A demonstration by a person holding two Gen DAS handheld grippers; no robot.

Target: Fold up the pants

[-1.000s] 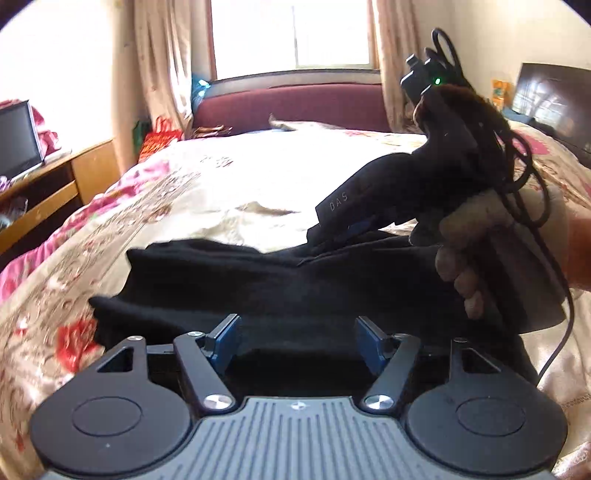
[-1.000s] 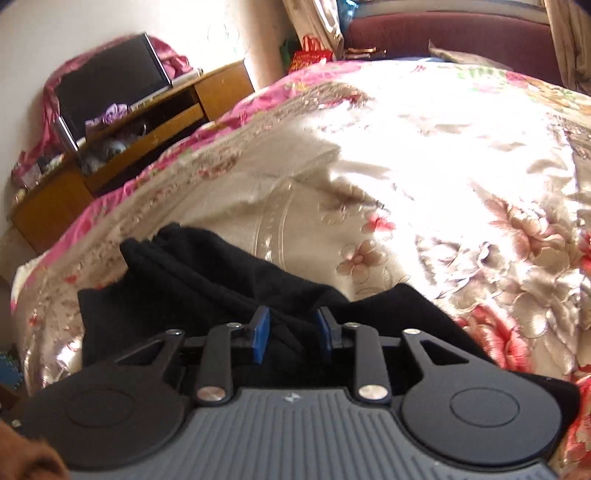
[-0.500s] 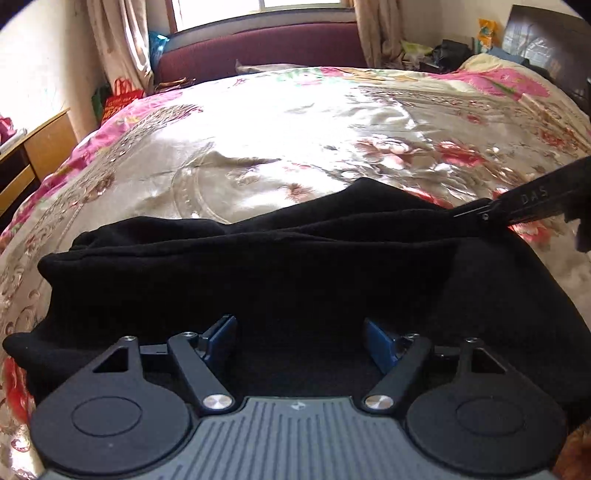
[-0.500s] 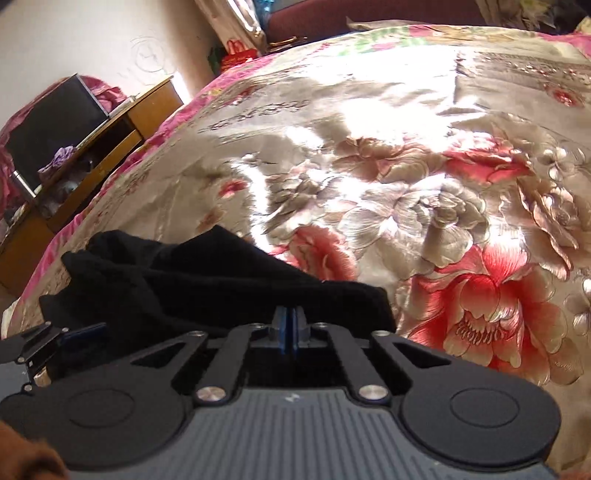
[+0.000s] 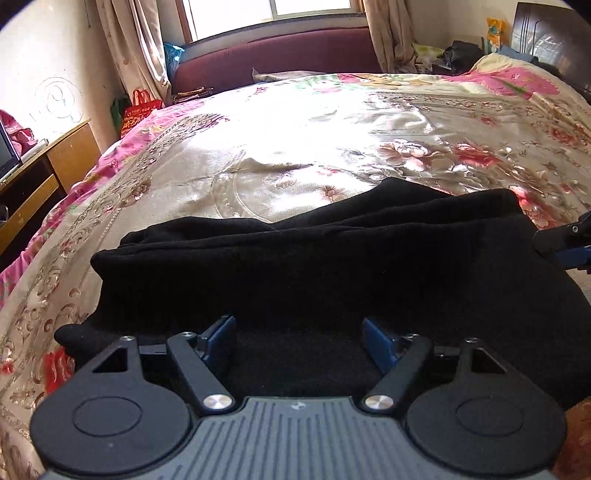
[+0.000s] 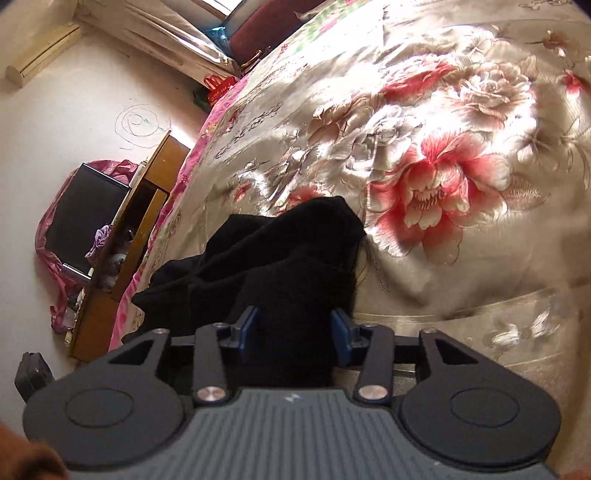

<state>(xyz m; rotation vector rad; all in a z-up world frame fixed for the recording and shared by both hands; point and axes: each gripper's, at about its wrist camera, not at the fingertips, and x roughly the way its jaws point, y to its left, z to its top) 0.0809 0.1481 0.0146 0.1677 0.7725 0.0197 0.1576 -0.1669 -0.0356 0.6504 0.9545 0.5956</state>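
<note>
- The left gripper (image 5: 299, 338) is low over the black pants (image 5: 295, 258), its blue-padded fingers (image 5: 376, 343) spread wide, cloth lying between them.
- The right gripper (image 6: 295, 332) is tilted at the pants' right end, its fingers (image 6: 341, 336) parted with a fold of cloth between them.

this is looking like a bedroom in a home. a wide bed (image 5: 332, 147) under a shiny floral bedspread (image 6: 443, 166) is filling most of both views. at the top of the left view, curtains (image 5: 129, 48) are hanging beside a sunlit window (image 5: 273, 11), and a wooden cabinet (image 5: 55, 158) is standing at the left edge.
</note>
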